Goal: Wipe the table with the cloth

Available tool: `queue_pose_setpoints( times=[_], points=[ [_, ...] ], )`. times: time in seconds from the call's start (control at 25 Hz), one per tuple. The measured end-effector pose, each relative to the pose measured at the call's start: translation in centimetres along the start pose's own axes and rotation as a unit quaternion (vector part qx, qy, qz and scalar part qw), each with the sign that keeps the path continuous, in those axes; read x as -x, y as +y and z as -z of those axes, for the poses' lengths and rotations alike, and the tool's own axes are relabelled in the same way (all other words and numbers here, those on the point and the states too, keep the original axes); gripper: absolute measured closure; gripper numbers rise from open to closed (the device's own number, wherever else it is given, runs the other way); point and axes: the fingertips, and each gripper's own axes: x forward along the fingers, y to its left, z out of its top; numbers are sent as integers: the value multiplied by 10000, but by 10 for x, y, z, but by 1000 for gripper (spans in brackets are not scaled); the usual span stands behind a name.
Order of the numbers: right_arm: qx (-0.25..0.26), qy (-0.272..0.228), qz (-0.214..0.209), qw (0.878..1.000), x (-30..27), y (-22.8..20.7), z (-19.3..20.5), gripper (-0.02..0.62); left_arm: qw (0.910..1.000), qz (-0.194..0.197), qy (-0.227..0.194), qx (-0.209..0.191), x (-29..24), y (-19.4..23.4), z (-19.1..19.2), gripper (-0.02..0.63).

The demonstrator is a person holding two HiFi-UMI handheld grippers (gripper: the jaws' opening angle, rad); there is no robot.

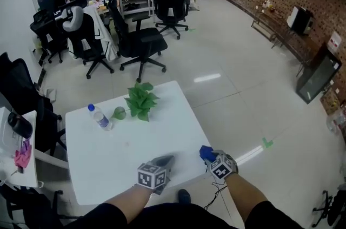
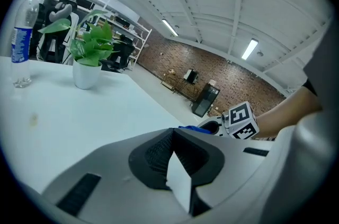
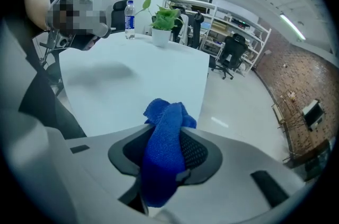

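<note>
Cloth point(image 3: 159, 175) hangs pinched in the closed jaws of the right gripper point(image 3: 165, 135), over the counter's point(image 1: 124, 152) near right edge. Left gripper point(image 2: 170, 135) waits beside it, jaws shut and empty. Best to press the cloth flat, then sweep in overlapping strokes, stopping short of the far plant point(image 1: 141, 100).

Table point(image 1: 124, 157): bottle point(image 1: 99, 117) left of plant point(image 1: 141, 99) at the far side; left gripper point(image 1: 164, 160) and right gripper point(image 1: 208, 156), holding cloth point(image 1: 205, 152), at the near edge.
</note>
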Motion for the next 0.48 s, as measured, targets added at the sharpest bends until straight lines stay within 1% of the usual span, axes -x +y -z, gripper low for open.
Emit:
queue_pose_setpoints(
  times=[0.12, 0.24, 0.32, 0.48],
  points=[
    [209, 16, -129, 9997, 5, 7, -10, 479, 9998, -101, -145, 91, 14, 12, -7, 606],
    [442, -169, -227, 9986, 7, 20, -40, 481, 9988, -328, -301, 196, 36, 35, -13, 606],
    [535, -307, -273, 9977, 5, 30, -69, 481, 9974, -494, -442, 279, 55, 51, -16, 606],
    [820, -540, -359, 9945, -5, 63, -142, 482, 9929, -825, -731, 441, 102, 84, -17, 606]
  ],
)
